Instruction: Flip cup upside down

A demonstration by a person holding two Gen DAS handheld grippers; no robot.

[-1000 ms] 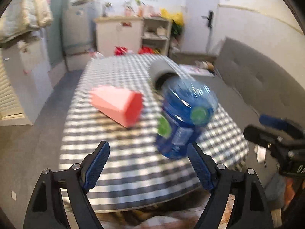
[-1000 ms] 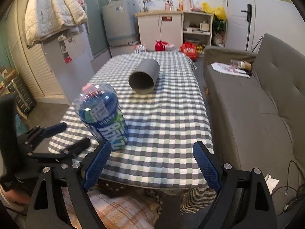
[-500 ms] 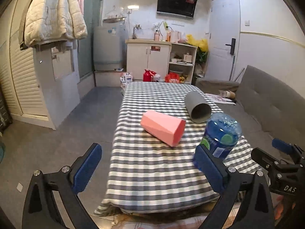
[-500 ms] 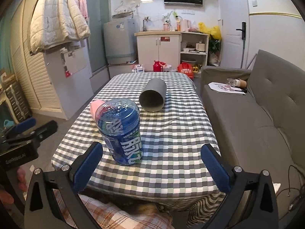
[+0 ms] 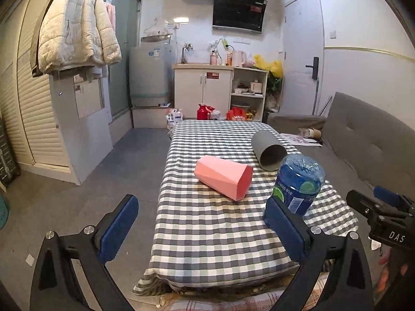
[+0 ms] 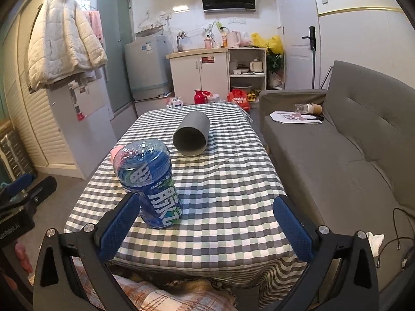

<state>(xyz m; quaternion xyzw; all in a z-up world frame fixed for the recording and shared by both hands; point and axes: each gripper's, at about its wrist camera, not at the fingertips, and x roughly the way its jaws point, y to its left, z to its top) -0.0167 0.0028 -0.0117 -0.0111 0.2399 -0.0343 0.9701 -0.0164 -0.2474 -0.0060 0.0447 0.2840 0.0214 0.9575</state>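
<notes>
1. The left gripper (image 5: 201,225) is spread wide and holds nothing
2. The right gripper (image 6: 206,224) is spread wide too, empty
3. The pink cup (image 5: 223,176) lies on its side ahead of the left gripper
4. A blue bottle (image 6: 149,184) stands just past the right gripper's left finger

light: even indoor, ceiling lamp (image 5: 180,20) glowing | shadows: soft | focus: sharp, no motion blur | edges: strong fisheye bending, black corner vignette
</notes>
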